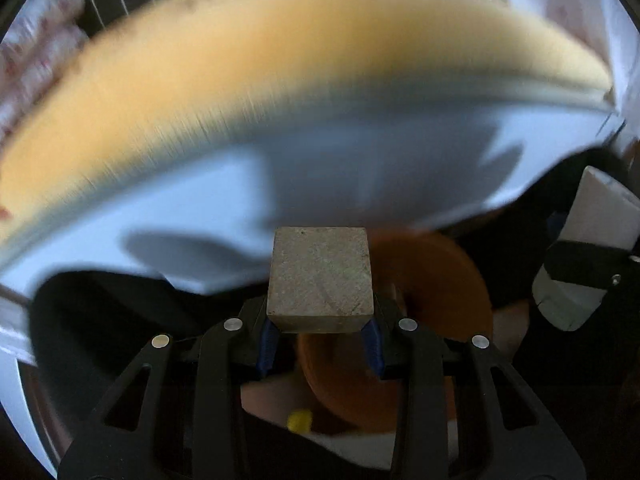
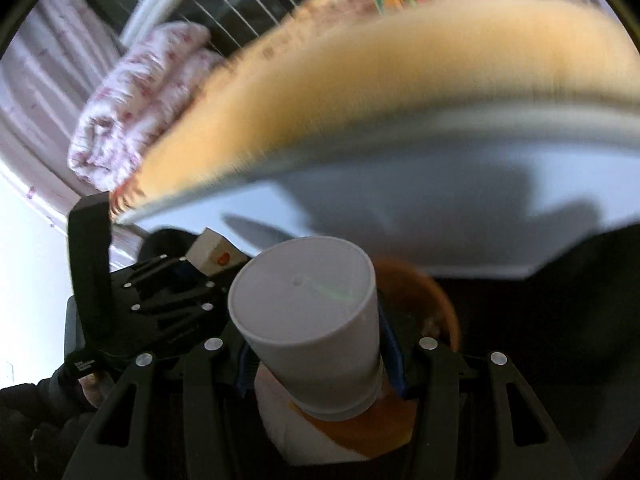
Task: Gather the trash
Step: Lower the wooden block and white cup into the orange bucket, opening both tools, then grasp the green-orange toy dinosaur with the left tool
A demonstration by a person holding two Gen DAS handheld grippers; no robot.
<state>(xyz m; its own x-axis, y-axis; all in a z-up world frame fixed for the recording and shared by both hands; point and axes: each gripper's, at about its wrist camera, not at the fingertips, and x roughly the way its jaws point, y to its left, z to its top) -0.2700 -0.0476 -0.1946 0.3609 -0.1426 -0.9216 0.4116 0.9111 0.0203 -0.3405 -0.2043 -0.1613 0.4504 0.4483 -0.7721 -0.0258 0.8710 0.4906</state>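
In the left wrist view the left gripper [image 1: 320, 336] clamps a small grey-brown carton [image 1: 320, 276] between its blue pads [image 1: 269, 344], the box jutting forward past the fingertips with its flat end toward the camera. In the right wrist view the right gripper [image 2: 316, 364] grips a white paper cup [image 2: 308, 320] by its sides, the closed base pointing forward and the mouth end tucked back between the fingers. Just below both loads sits an orange round bin [image 1: 436, 292] with pale and yellow scraps inside; black material surrounds it, and what that is cannot be made out. Beyond lies a white surface [image 1: 200, 200] with dark shadows, then a tan band [image 1: 240, 64], both smeared by blur. Farthest back, a rolled patterned cloth [image 2: 136, 104] lies beside thin white bars [image 2: 248, 4].
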